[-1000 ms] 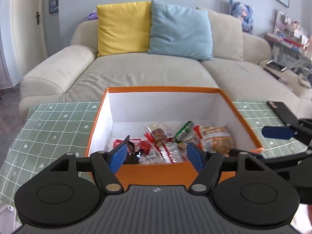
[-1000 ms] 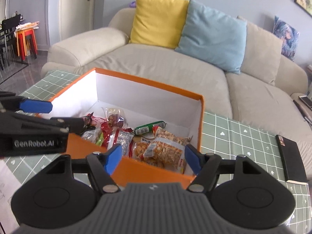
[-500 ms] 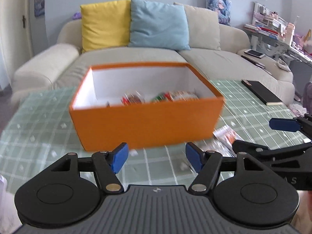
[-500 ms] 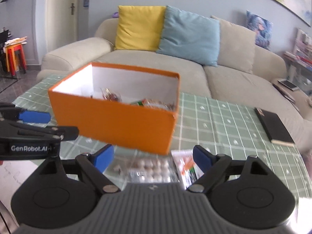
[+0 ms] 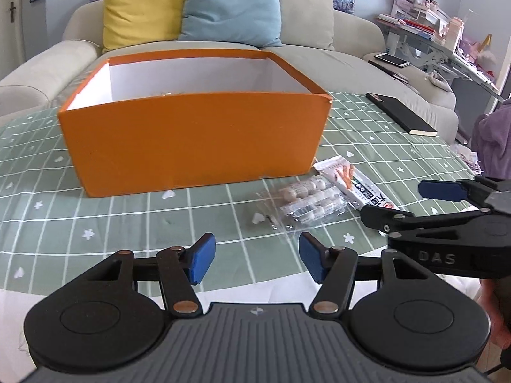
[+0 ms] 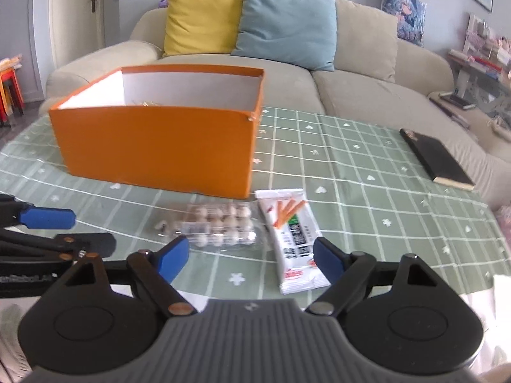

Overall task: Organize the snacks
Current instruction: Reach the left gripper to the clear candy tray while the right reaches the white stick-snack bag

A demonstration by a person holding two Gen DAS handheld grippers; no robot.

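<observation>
An orange box (image 5: 194,140) with white inner walls stands on the green checked tablecloth (image 5: 95,217); it also shows in the right wrist view (image 6: 156,146). Its contents are hidden by the near wall. A clear packet of round pale snacks (image 5: 306,201) (image 6: 220,226) and a white packet with orange sticks printed on it (image 5: 354,182) (image 6: 293,233) lie on the cloth near the box's front right corner. My left gripper (image 5: 254,263) is open and empty, low over the cloth. My right gripper (image 6: 250,255) is open and empty, just short of both packets.
A black notebook (image 6: 437,162) lies on the cloth at the right. A beige sofa (image 6: 351,89) with a yellow cushion and blue cushions stands behind the table. A cluttered desk (image 5: 447,48) is at the far right. The table's near edge is just below the grippers.
Both grippers have pulled back from over the box and dropped low toward the table's near edge. The box's contents went out of sight and the two packets came into view.
</observation>
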